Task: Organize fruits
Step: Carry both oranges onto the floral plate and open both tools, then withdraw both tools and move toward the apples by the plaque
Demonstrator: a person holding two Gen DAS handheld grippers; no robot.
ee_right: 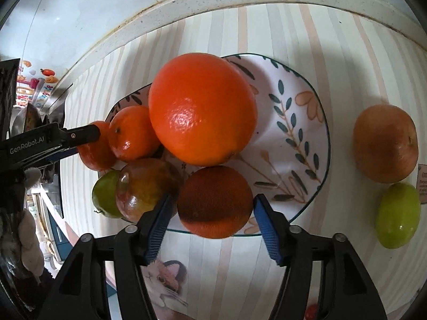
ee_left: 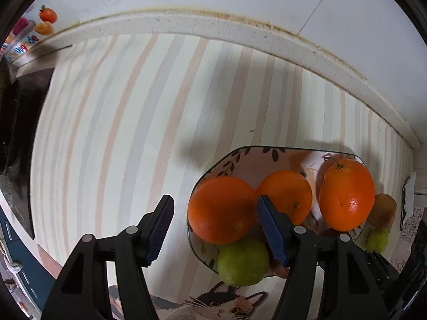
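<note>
The plate (ee_right: pixel 299 122) is showing white with a dark teal rim, teal leaf sprigs and pale peach flowers. The big orange (ee_right: pixel 202 109) is glowing bright orange; the small oranges (ee_right: pixel 132 133) to its left are matching it, and the near one (ee_right: pixel 214 202) is looking duller, in shadow. The mango (ee_right: pixel 145 186) is blending red, yellow and green. The lime (ee_right: pixel 105 194) on the left and the lime (ee_right: pixel 397 214) on the right are showing yellow-green. The far right fruit (ee_right: pixel 385 142) is looking brownish orange. The cloth (ee_left: pixel 133 122) is running in cream, peach and grey stripes, with a cat print (ee_left: pixel 226 306) at its near edge. The pads (ee_left: pixel 272 229) are showing blue.
</note>
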